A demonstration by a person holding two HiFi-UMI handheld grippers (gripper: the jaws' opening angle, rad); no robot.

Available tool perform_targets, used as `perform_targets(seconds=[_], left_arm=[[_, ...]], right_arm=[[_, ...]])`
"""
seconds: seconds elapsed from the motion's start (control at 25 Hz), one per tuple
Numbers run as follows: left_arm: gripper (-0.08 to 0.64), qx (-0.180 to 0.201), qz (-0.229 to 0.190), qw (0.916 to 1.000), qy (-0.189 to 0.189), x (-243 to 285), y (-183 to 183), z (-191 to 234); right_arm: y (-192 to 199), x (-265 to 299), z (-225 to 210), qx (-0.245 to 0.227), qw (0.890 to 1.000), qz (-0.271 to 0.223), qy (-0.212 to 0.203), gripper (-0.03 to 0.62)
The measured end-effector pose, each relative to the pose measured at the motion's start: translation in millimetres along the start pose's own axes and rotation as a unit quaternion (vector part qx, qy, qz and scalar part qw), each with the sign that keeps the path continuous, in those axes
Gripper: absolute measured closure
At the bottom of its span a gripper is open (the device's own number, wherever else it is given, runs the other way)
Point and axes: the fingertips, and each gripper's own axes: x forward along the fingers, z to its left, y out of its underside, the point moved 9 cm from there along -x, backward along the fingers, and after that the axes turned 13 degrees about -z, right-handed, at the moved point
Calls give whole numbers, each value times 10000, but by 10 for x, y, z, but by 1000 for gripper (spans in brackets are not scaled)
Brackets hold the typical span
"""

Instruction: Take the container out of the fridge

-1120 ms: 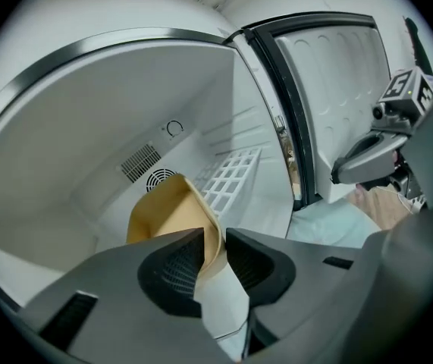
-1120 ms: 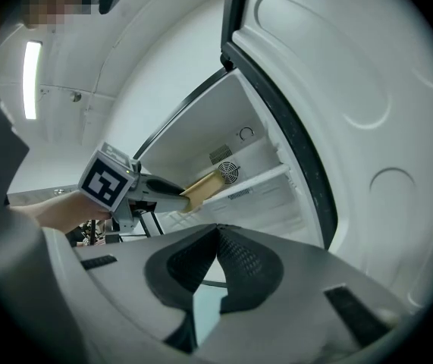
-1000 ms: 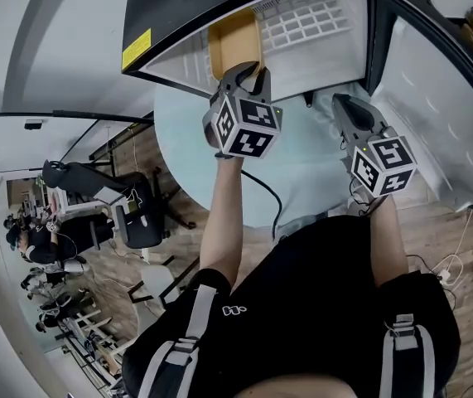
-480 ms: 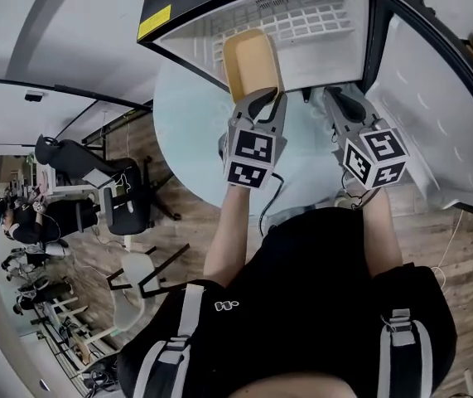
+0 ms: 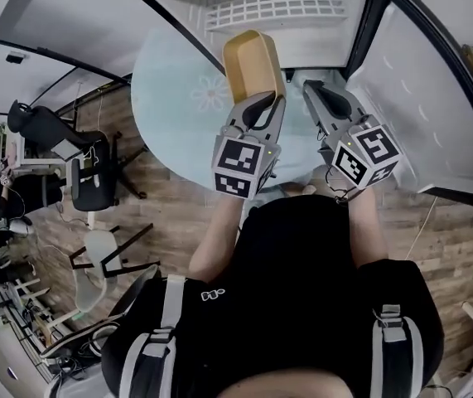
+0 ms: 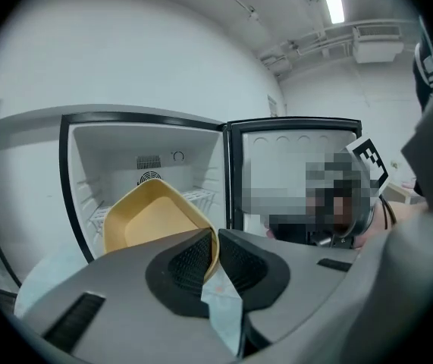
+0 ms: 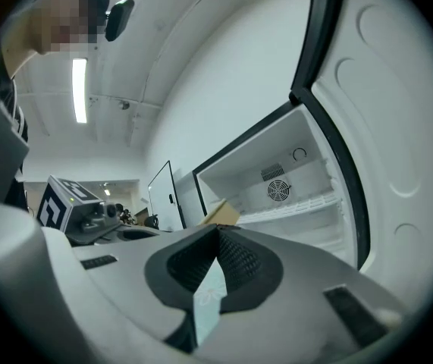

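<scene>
A shallow yellow container [image 5: 253, 60] hangs in the air in front of the open fridge [image 5: 282, 11], outside its cavity. My left gripper [image 5: 263, 99] is shut on the container's near rim; its jaws have just been closing with that rim between them. In the left gripper view the pads pinch the rim of the container [image 6: 152, 222] at the left gripper [image 6: 215, 243]. My right gripper [image 5: 313, 88] stands beside it on the right, shut on nothing. In the right gripper view the right gripper [image 7: 218, 230] has its pads meeting, with the container [image 7: 222, 214] just past them.
The fridge door [image 5: 414, 98] stands wide open at the right. White wire shelves [image 5: 277, 7] show inside. A round pale blue surface [image 5: 178, 98] lies below the grippers. Office chairs [image 5: 95, 181] stand at the left on the wooden floor.
The left gripper has drawn the yellow container back out of the fridge towards the person. The right gripper has pulled back and risen alongside it.
</scene>
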Motion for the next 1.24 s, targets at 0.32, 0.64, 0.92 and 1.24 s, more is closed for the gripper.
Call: perform_targets(seconds=[0.32, 0.64, 0.92, 1.24], left_arm=[[517, -788, -369, 9959, 236, 34, 68, -398], [515, -937, -457, 9939, 365, -32, 65, -379], [517, -954, -564, 9938, -2, -270, -52, -138], [517, -982, -534, 9936, -186, -594, 242, -50]], right_arm=[[-92, -423, 42, -570, 9974, 245, 369, 586], [-55, -396, 71, -514, 9973, 277, 438, 586], [-1, -80, 312, -456, 9983, 367, -54, 586], [316, -36, 557, -273, 9980, 486, -297, 586]])
